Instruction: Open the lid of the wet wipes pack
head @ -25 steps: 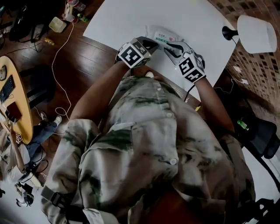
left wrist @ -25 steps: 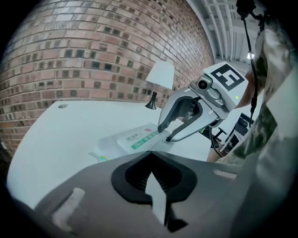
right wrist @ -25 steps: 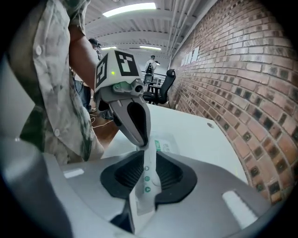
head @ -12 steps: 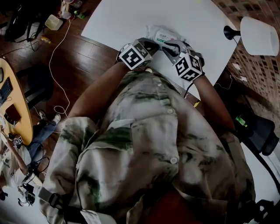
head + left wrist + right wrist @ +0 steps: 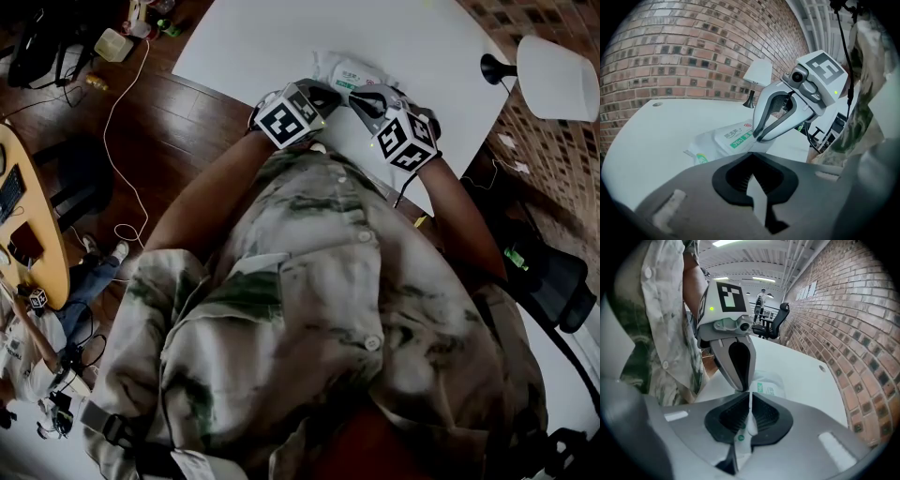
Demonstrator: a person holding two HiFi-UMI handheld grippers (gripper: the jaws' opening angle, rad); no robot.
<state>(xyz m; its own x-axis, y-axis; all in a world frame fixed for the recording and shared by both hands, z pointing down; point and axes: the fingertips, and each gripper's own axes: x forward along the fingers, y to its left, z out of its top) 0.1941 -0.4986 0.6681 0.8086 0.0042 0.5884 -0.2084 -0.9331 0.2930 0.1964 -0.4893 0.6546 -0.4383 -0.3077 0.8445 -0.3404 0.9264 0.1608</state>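
The white wet wipes pack [image 5: 348,69] with green print lies on the white table [image 5: 253,37] near its front edge. Both grippers meet at its near side. My left gripper [image 5: 328,94] is shut, with a thin pale strip of the pack's wrapper between its pads. In the left gripper view the pack [image 5: 723,139] lies just beyond the jaws, and the right gripper's fingertips [image 5: 757,137] touch it. My right gripper [image 5: 361,97] is shut on a white flap with green dots, the pack's lid [image 5: 748,420]. The pack [image 5: 769,384] shows past it, under the left gripper's fingertips [image 5: 742,386].
A white-shaded lamp [image 5: 561,73] on a black base stands at the table's right corner. The person's shirt fills the lower head view. Dark wooden floor with a white cable [image 5: 122,131] lies left, a yellow round table [image 5: 42,253] further left, an office chair [image 5: 562,286] at right.
The right gripper has shifted slightly left, toward the left gripper. Both grippers stay shut at the pack, which has not visibly moved.
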